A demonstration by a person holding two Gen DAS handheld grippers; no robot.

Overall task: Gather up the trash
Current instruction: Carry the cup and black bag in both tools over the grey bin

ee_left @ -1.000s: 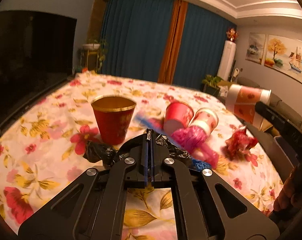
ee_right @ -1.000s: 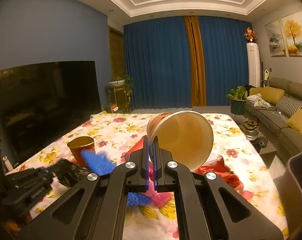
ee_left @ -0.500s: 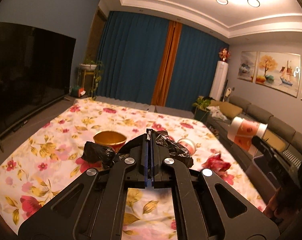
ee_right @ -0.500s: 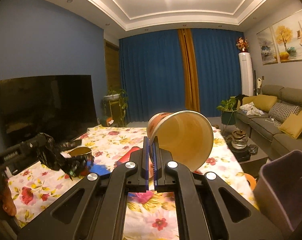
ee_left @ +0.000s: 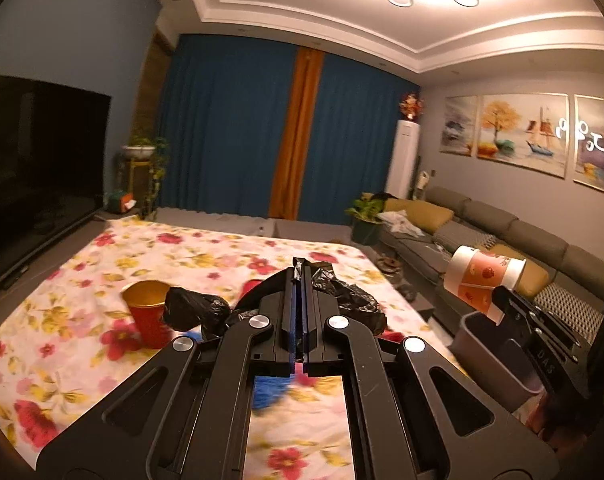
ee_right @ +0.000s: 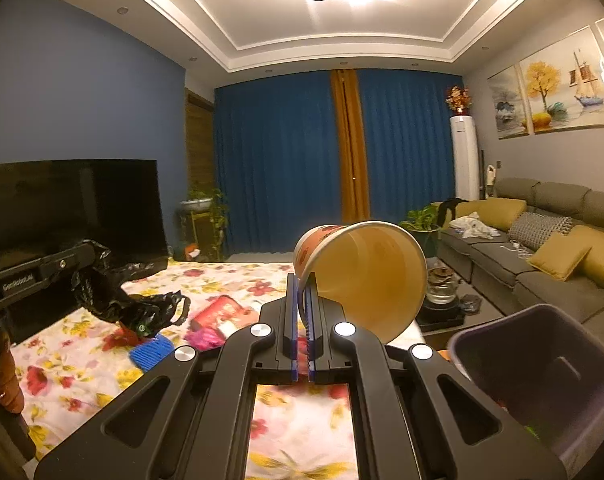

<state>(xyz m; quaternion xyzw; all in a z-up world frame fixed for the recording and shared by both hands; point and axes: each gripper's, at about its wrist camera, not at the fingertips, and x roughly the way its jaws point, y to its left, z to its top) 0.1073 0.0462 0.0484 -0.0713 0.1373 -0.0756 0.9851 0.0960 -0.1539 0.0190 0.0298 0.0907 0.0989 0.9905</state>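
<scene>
Floral-clothed worktop [ee_left: 81,280], living room; left gripper [ee_left: 300,280] clamped on crumpled black plastic bag [ee_left: 342,296]; right gripper [ee_right: 300,292] pinching rim of tilted orange paper cup [ee_right: 366,276] beside grey plastic bin [ee_right: 542,364]; centre cup over bin opening before release

Crinkled glossy black plastic bag [ee_left: 344,296], matt paper cup [ee_right: 366,276], floral cloth tablecloth [ee_left: 81,320].
</scene>
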